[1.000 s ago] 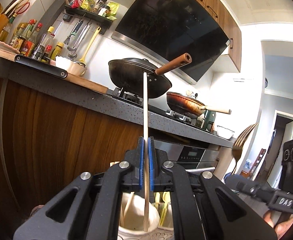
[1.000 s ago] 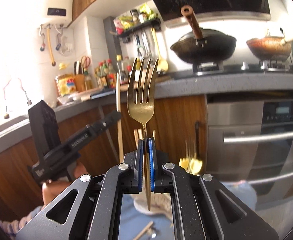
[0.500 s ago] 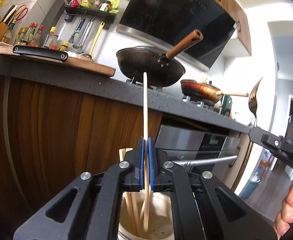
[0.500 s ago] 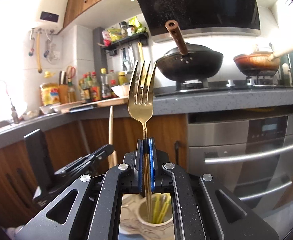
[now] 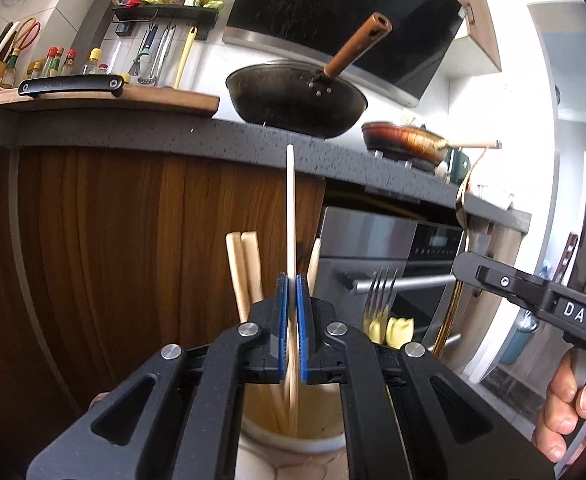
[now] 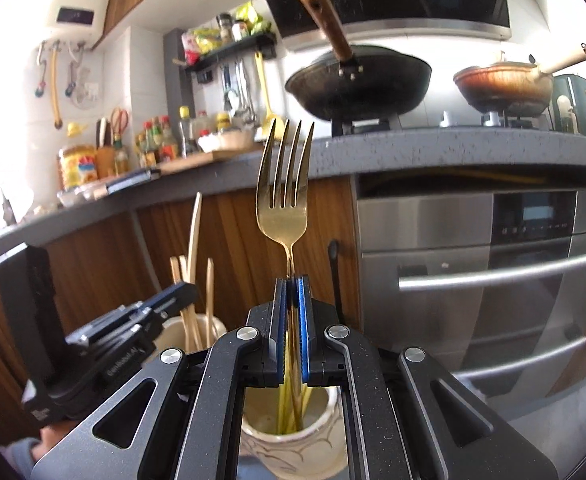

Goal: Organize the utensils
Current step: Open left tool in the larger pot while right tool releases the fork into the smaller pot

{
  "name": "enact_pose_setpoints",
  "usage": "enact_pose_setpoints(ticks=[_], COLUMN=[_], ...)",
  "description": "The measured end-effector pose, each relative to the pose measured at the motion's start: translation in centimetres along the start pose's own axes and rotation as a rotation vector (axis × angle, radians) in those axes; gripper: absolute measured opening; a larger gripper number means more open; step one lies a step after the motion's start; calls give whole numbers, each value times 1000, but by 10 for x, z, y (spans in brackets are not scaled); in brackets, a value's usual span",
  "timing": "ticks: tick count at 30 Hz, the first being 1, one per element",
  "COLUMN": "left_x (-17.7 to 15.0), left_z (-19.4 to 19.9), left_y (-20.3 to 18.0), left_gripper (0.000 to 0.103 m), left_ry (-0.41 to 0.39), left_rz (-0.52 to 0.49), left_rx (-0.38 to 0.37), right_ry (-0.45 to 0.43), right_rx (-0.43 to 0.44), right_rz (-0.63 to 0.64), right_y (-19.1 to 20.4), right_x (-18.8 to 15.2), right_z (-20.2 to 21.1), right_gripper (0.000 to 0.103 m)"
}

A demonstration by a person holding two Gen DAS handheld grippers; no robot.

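Left wrist view: left claw (image 5: 291, 328) clamped on chopstick (image 5: 290, 216), tip inside chopstick cup (image 5: 293, 440). Right claw (image 6: 291, 328) clamped on gold fork (image 6: 285, 184), handle over cutlery cup (image 6: 289, 436). I lower both vertically, release inside rims.

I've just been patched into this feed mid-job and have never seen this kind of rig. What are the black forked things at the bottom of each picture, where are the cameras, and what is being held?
No robot here: a person holds a black two-finger gripper in each hand, and each carries a fisheye camera looking along its fingers. One picture is the left gripper's view. It is shut on a pale wooden chopstick, held upright over a cream ceramic holder with other chopsticks in it. The other is the right gripper's view. It is shut on a gold metal fork, tines up, above a second cream holder with yellowish utensils inside. Each gripper also shows at the side of the other's picture. Behind are a dark speckled kitchen counter, woks and an oven.
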State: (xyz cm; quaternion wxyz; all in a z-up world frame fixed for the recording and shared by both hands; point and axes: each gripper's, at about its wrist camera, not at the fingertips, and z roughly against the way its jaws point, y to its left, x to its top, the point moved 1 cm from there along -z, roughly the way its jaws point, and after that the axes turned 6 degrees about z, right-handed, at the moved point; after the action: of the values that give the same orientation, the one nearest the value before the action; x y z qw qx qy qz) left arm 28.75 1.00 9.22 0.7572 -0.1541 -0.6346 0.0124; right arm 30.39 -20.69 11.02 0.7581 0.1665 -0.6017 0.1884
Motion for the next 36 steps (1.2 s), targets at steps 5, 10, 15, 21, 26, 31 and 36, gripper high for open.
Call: enact_pose_setpoints(ticks=[5,10,15,21,26,31,36], left_x=[-5,-10,-11,-11,-11,-10,-9], left_z=[2,1,0,1,4,9,17], left_y=[4,4,4,5,8,7,7], left_gripper=[4,4,4,4,7,7,21], left_ry=[32,59,74,76,74,66,48], left_rz=[7,-7,-17,-17,-1,-6,-9], left_rx=[49,70,73,70,64,58,56], right_ry=[74,111,134,128,124,119,111], right_rx=[-2,-1,-5,-31,-24,-19,-19], right_rz=[13,34,36,31,14,20,31], right_y=[3,10,13,11,9,10,14], right_x=[-14,-24,-32,-34,-34,-35,-35], right_z=[-15,-25,-35,-37,-37,-33,-26], right_gripper=[6,7,7,7,7,7,9])
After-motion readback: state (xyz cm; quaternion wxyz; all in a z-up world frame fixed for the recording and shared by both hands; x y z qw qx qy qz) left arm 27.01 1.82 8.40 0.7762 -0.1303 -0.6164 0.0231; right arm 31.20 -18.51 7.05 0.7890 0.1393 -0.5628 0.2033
